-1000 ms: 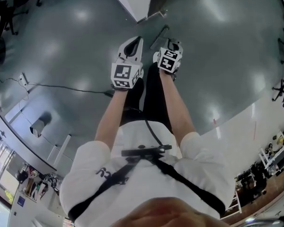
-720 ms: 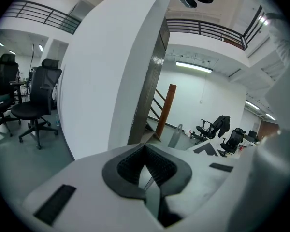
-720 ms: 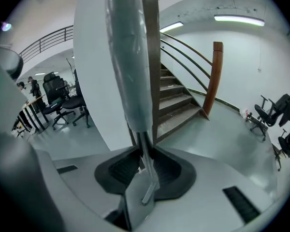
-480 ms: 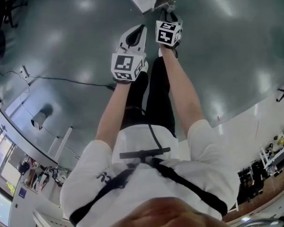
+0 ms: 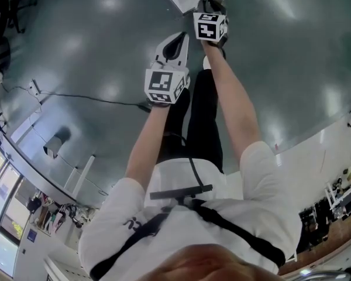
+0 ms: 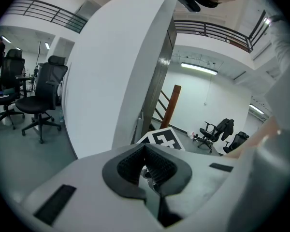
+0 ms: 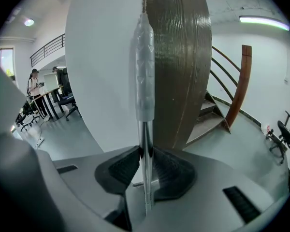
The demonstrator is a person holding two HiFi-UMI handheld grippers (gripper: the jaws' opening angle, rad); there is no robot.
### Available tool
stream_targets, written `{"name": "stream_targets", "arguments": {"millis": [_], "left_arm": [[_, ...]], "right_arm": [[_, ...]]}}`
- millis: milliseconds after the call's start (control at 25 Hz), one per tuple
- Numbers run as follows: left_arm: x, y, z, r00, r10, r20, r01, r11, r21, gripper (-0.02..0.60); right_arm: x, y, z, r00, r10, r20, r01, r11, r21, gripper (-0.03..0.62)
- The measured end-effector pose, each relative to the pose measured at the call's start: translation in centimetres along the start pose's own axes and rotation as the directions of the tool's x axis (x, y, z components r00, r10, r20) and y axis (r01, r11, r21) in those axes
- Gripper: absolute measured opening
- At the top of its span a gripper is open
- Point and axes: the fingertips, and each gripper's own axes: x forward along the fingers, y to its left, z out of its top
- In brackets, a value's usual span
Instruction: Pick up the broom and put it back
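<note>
Wall [image 7: 101, 62], white, and brown wooden panel [image 7: 183, 57] fill my 12 o'clock. Broom handle [image 7: 144, 129] stands upright, pinched by my right hand-held gripper [image 7: 145, 149] on bare metal below the clear sleeve [image 7: 145, 66]. Left hand-held gripper [image 6: 145, 151], at its 7 o'clock in the head view, is pressed together with nothing in it. Best practice, as I judge it: hold the pole vertical, lean it where wall meets panel, and release only once it rests.
</note>
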Motion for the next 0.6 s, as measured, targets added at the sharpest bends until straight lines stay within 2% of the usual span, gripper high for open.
{"name": "stream_targets", "arguments": {"millis": [200, 400, 600], "left_arm": [[0.4, -0.4, -0.3, 1.000, -0.012, -0.002, 0.012, 1.000, 0.001, 0.009], [0.8, -0.6, -0.1, 1.000, -0.022, 0.001, 0.022, 1.000, 0.000, 0.009], [0.6, -0.4, 0.0, 1.000, -0.022, 0.003, 0.022, 1.000, 0.001, 0.009]], "right_arm": [[0.1, 0.3, 1.6, 0.999, 0.015, 0.044, -0.014, 1.000, -0.018, 0.095], [0.1, 0.1, 0.2, 0.999, 0.034, -0.005, -0.034, 0.999, -0.043, 0.095], [-0.7, 0.3, 0.2, 0.999, 0.055, 0.003, -0.054, 0.997, -0.046, 0.095]]}}
